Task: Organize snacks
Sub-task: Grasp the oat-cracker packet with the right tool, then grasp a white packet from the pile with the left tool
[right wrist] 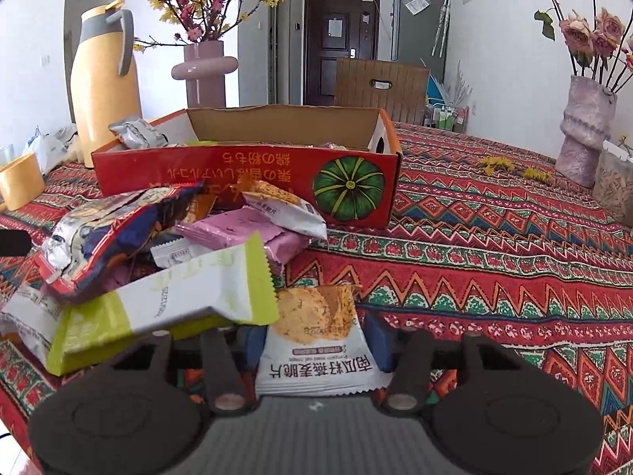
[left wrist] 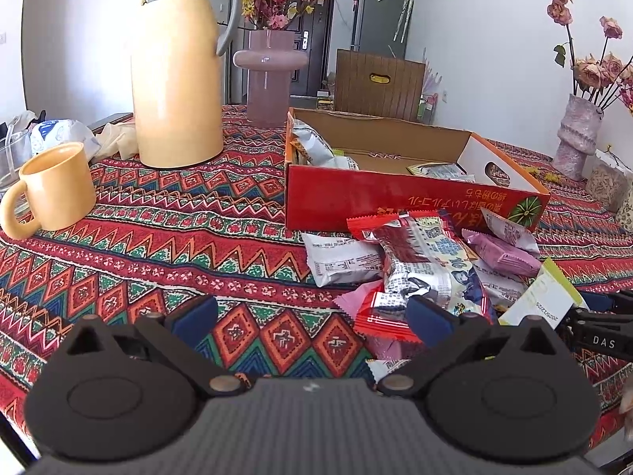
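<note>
A red cardboard box point(left wrist: 395, 198) point(right wrist: 245, 174) stands open on the patterned tablecloth, with a few snack packets inside. A pile of snack packets point(left wrist: 427, 261) point(right wrist: 166, 237) lies in front of it. My left gripper point(left wrist: 312, 316) is open and empty, low over the cloth at the pile's left edge. My right gripper point(right wrist: 316, 340) has its jaws on either side of a white oat-crisp packet point(right wrist: 316, 336) at the pile's near edge; whether they press on it is unclear. A white and green packet point(right wrist: 158, 304) lies over the left jaw.
A yellow thermos jug point(left wrist: 178, 75) point(right wrist: 105, 87), a yellow mug point(left wrist: 51, 190) and a pink vase of flowers point(left wrist: 269, 75) point(right wrist: 203, 71) stand left of and behind the box. A textured vase of dried roses point(right wrist: 585, 134) and a jar stand at the right.
</note>
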Demonstrator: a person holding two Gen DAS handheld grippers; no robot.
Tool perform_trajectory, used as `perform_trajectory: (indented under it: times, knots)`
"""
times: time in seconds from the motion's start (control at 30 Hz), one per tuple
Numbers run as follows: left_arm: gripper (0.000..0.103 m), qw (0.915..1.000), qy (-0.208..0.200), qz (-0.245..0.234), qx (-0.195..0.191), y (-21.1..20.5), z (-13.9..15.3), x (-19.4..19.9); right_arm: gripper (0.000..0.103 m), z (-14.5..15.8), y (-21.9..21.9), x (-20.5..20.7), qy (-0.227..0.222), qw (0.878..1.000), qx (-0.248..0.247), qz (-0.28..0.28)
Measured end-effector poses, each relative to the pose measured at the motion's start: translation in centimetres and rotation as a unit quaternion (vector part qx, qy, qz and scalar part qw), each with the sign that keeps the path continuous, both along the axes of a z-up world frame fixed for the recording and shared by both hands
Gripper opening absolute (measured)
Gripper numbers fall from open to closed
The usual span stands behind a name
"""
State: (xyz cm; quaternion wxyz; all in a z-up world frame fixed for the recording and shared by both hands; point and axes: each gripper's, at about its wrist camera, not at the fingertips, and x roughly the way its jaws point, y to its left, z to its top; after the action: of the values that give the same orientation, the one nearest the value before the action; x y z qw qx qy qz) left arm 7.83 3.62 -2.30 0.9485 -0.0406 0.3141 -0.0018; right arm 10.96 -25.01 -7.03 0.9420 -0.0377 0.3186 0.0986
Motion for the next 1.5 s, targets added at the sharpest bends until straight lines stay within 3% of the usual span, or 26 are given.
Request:
perform_trajectory:
  times: [0.13,0.47,0.7,0.97,1.23,1.33,1.4,1.5]
  knots:
    - [0.103,1.0,0.004,0.0,-0.001,0.0,-0.1,0.0,0.04,0.2,-0.5,-0.7,-0.009,1.0,0.011,-0.023]
    - [0.103,0.9997,0.016,-0.019,-0.001,-1.0,-0.2,-0.5,0.04,1.3,-3.8,-3.5,-0.056,0.992,0.036,-0.111]
    - [0.103,0.9982,0.046,-0.034,0.015,-3.2,-1.2,-0.6,0.04,1.4,-3.5,-4.8,-0.062,0.992,0.053,-0.099]
    - [0.102,0.9975,0.063,-0.031,-0.01,-3.9,-2.0,-0.7,0.04,0.8,-2.4,-5.9,-0.054,0.993,0.071,-0.074]
    - [0.084,0.9962,0.074,-0.035,-0.027,-4.2,-2.6,-0.8,0.04,0.5,-1.8,-7.0,-0.052,0.994,0.078,-0.057]
    - [0.071,0.9962,0.072,-0.037,-0.031,-4.2,-2.5,-1.0,0.04,0.5,-1.8,-7.2,-0.052,0.994,0.08,-0.055]
    - [0.056,0.9962,0.071,-0.04,-0.032,-4.3,-2.4,-1.1,0.04,0.4,-1.8,-7.3,-0.052,0.994,0.081,-0.053]
    - [0.054,0.9958,0.069,-0.049,-0.034,-4.4,-2.4,-1.4,0.04,0.4,-1.7,-7.5,-0.052,0.994,0.082,-0.051]
